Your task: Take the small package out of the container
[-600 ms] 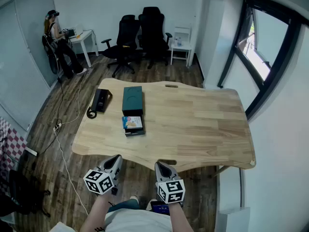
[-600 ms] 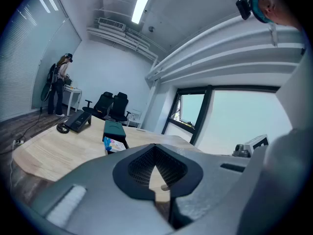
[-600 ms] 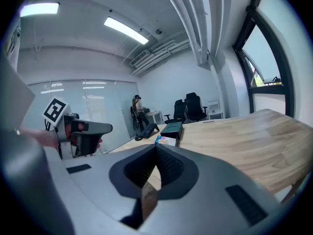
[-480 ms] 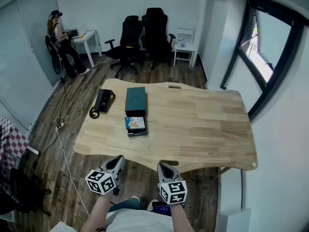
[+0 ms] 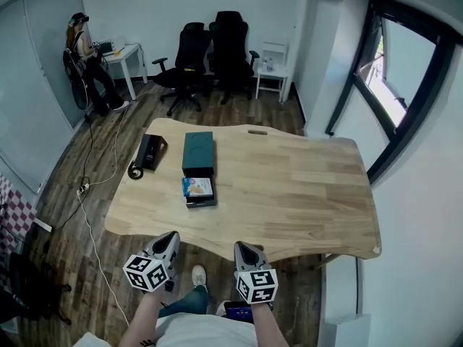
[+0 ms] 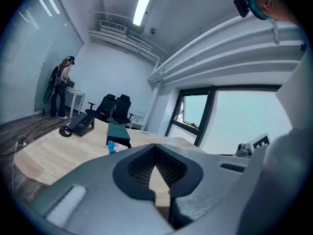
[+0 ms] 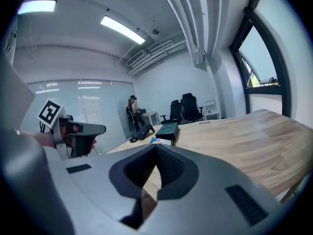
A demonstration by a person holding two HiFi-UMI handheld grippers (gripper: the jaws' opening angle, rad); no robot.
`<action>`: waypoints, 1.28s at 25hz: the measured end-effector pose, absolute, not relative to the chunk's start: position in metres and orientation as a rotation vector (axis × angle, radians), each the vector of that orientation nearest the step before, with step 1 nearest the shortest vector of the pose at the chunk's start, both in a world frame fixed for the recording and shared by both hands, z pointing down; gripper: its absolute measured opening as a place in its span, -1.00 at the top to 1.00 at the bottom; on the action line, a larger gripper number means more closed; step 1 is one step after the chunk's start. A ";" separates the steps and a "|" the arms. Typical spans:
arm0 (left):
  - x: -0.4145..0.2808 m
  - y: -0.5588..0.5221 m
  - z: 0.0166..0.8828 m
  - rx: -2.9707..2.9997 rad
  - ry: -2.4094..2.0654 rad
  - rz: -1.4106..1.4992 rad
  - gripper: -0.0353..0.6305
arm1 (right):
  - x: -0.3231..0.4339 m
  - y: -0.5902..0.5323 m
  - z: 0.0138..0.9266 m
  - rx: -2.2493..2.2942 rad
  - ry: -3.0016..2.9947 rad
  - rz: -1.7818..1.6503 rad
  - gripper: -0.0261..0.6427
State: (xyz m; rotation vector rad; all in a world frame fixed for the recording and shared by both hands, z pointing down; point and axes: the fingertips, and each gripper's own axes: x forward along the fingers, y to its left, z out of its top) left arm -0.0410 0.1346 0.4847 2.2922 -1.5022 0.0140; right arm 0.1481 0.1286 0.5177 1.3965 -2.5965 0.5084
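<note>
A dark green container (image 5: 198, 150) lies on the left part of the wooden table (image 5: 304, 186). Its drawer is pulled out toward me, and a small colourful package (image 5: 197, 186) rests in it. The left gripper view shows the container (image 6: 117, 130) and the package (image 6: 113, 146) far ahead, and so does the right gripper view, with the container (image 7: 167, 129) and the package (image 7: 157, 141). My left gripper (image 5: 171, 238) and right gripper (image 5: 241, 248) hang side by side below the table's near edge. Both are shut and empty, well short of the container.
A black desk phone (image 5: 150, 151) with a coiled cord lies left of the container. Black office chairs (image 5: 210, 49) stand beyond the table. A person (image 5: 79, 45) stands by a white desk at the far left. A cable (image 5: 90, 215) runs over the floor at the left.
The head view has swayed slightly. Both grippers hold their place in front of the table, and nothing on the table has moved.
</note>
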 end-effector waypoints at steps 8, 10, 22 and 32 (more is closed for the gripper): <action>-0.064 0.077 0.492 2.288 -1.540 -0.009 0.89 | 0.126 0.078 0.526 1.359 -2.602 0.497 0.91; -0.070 0.051 0.497 2.289 -1.525 -0.007 0.89 | 0.120 0.057 0.531 1.364 -2.588 0.506 0.91; -0.129 -0.096 0.542 2.260 -1.397 0.058 0.89 | 0.047 -0.084 0.559 1.375 -2.449 0.489 0.91; -0.149 -0.139 0.582 2.210 -1.320 0.096 0.89 | 0.027 -0.118 0.583 1.412 -2.356 0.470 0.91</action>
